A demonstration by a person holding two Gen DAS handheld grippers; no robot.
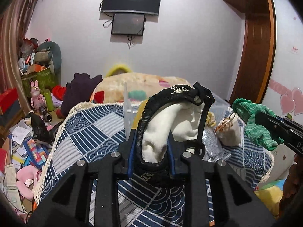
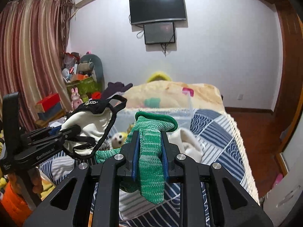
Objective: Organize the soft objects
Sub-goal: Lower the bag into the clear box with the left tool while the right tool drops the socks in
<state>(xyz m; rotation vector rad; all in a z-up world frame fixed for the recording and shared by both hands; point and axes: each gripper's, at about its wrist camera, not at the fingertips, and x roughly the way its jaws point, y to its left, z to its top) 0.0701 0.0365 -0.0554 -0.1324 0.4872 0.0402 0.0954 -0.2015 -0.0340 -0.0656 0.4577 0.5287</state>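
Observation:
My left gripper (image 1: 151, 143) is shut on a white cloth bag with black trim and straps (image 1: 161, 128), held above the bed; it also shows at the left of the right wrist view (image 2: 89, 121). My right gripper (image 2: 150, 141) is shut on a green knitted glove (image 2: 151, 151), which also shows at the right of the left wrist view (image 1: 255, 121). A clear plastic bin (image 2: 157, 115) stands on the bed just beyond both grippers. A small white and yellow plush toy (image 2: 118, 138) and a white cloth (image 2: 187, 141) lie near it.
The bed carries a blue and white patterned cover (image 1: 90, 130) and a beige fleece blanket (image 2: 170, 92). A dark purple garment (image 1: 79, 90) lies at the far left of the bed. Cluttered boxes and toys (image 1: 34, 75) fill the left floor. A wooden wardrobe (image 1: 255, 56) stands at the right.

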